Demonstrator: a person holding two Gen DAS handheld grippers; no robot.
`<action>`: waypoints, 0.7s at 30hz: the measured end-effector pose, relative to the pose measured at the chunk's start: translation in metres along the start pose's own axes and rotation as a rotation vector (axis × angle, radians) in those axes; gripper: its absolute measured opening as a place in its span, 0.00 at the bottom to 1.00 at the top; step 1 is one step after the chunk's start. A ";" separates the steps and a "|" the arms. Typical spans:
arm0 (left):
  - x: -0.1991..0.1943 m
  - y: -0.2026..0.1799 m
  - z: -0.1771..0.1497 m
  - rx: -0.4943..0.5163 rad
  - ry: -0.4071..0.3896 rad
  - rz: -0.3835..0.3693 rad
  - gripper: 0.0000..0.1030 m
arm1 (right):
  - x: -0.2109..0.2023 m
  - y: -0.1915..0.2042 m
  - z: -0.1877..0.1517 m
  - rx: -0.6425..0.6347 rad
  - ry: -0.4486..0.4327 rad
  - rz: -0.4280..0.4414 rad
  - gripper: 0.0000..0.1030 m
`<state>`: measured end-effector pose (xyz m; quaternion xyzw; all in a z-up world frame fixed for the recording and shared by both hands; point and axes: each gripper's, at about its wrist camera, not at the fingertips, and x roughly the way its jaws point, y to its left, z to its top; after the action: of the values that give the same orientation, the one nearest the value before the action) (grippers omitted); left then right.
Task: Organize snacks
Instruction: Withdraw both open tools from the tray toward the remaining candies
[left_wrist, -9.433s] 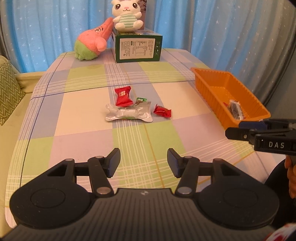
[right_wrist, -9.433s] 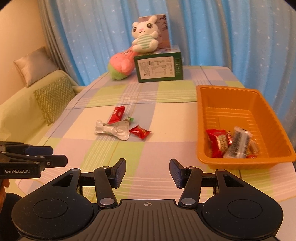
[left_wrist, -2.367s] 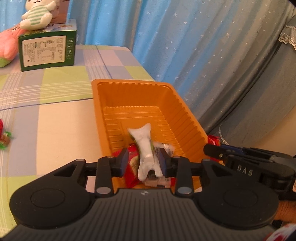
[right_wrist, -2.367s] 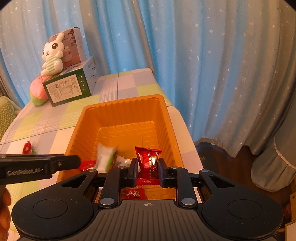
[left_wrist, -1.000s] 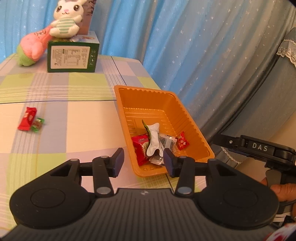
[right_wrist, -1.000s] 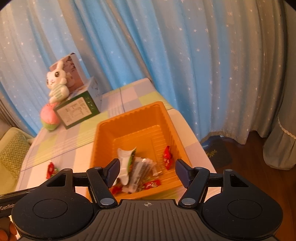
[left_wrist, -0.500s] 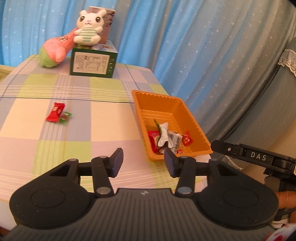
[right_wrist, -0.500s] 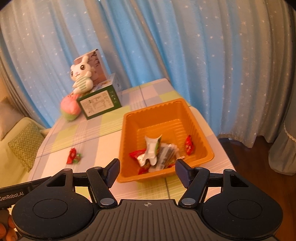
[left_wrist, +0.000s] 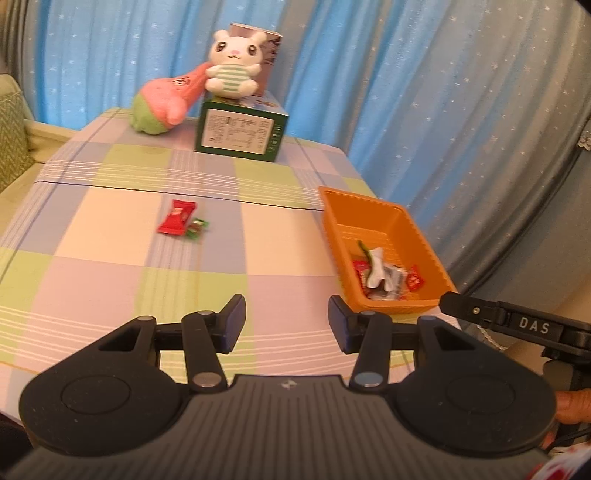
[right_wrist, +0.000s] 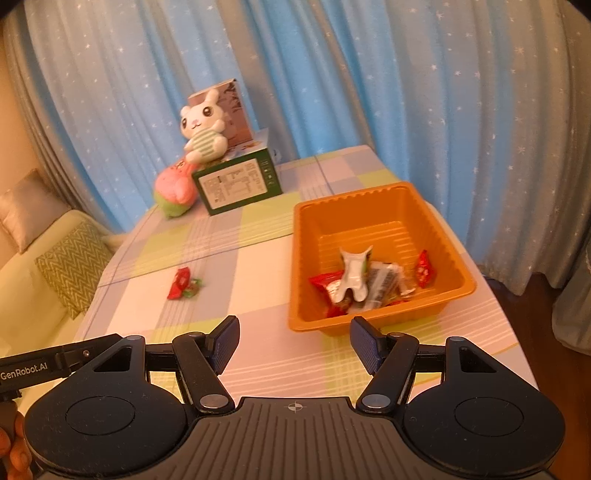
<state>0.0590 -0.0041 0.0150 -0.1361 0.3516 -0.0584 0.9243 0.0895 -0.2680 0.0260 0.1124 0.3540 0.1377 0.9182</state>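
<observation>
A shallow orange plastic tray with ribbed walls (left_wrist: 428, 243) sits at the right of the left wrist view, on a table covered by a pastel checked cloth (left_wrist: 110, 236). In the right wrist view the same tray (right_wrist: 448, 240) fills the centre right. Several wrapped snacks lie heaped in its near end: a crumpled silver-white foil pouch with a green edge (right_wrist: 354, 275) stands on top, a red crinkled packet (right_wrist: 325, 281) lies to its left, a dark clear-wrapped bar (right_wrist: 382, 282) to its right, and a small red wrapped candy (right_wrist: 424, 272) leans near the right wall.

Two snacks lie on the cloth, well apart from the tray, left of centre: a flat glossy red packet with white print (left_wrist: 176, 217) and, touching its right side, a tiny green-and-red wrapped sweet (left_wrist: 196, 227).

The left gripper (left_wrist: 287, 325), low in its own frame, has its jaws apart with nothing between them, only cloth showing in the gap. The right gripper (right_wrist: 293, 345) stands wider, also empty, its blue-padded fingers (right_wrist: 365, 345) just before the tray's near rim.

At the far end of the table, in the upper middle, stands a dark green cardboard box with a white label (left_wrist: 242, 136); a white plush rabbit in a striped shirt (left_wrist: 232, 70) sits on it.
</observation>
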 end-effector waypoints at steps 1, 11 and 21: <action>-0.001 0.003 0.000 0.000 -0.001 0.007 0.44 | 0.001 0.003 -0.001 -0.005 0.001 0.003 0.64; -0.005 0.026 -0.001 0.002 -0.010 0.064 0.44 | 0.015 0.027 -0.006 -0.052 0.025 0.026 0.64; 0.010 0.047 0.002 0.008 0.001 0.103 0.44 | 0.045 0.044 -0.009 -0.092 0.058 0.040 0.64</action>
<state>0.0686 0.0395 -0.0035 -0.1142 0.3584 -0.0121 0.9265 0.1078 -0.2110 0.0049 0.0729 0.3714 0.1754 0.9088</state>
